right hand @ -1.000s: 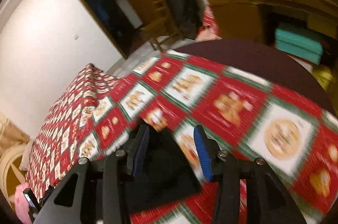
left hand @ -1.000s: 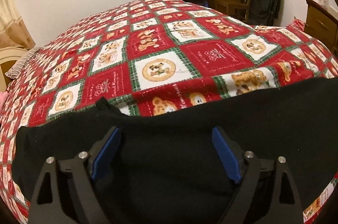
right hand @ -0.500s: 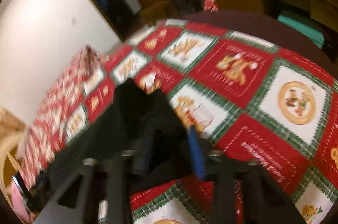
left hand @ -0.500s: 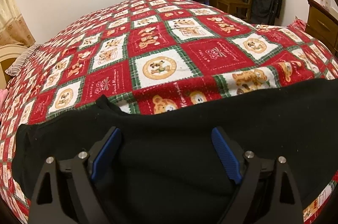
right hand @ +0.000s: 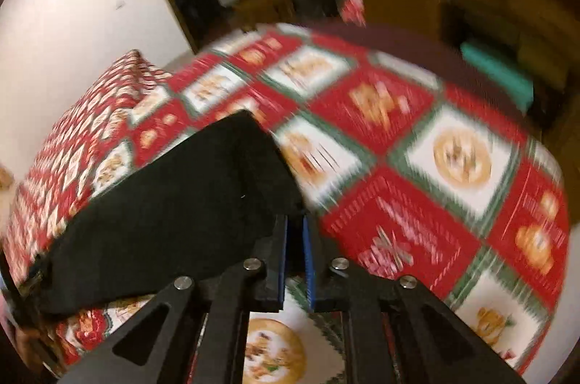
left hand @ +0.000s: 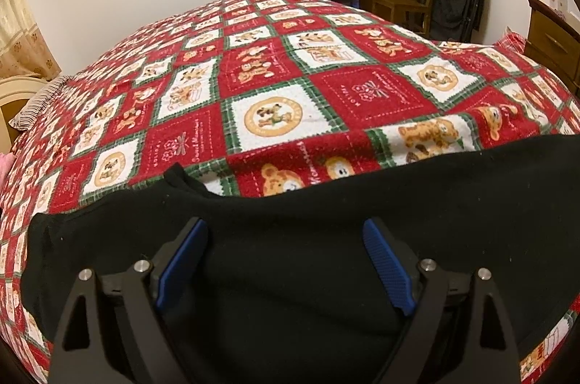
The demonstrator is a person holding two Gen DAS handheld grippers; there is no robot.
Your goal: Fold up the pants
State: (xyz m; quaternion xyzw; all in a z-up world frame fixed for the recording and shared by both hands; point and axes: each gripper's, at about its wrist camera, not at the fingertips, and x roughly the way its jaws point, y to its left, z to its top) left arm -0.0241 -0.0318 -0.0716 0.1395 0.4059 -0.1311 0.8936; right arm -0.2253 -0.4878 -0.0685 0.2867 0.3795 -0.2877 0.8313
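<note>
On the bed's red-and-white patchwork quilt (left hand: 275,86) the black fabric pants (left hand: 362,221) lay spread and seemingly unfolded, the left claw (left hand: 282,260) wide above them, the right claw (right hand: 296,231) pinching their corner.

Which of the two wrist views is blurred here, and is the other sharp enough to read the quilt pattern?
Right wrist view: motion-smeared quilt and furniture; the black pants and right gripper stay fairly crisp. Left wrist view: sharp, quilt squares readable, fisheye bending at edges, left gripper clear.
</note>
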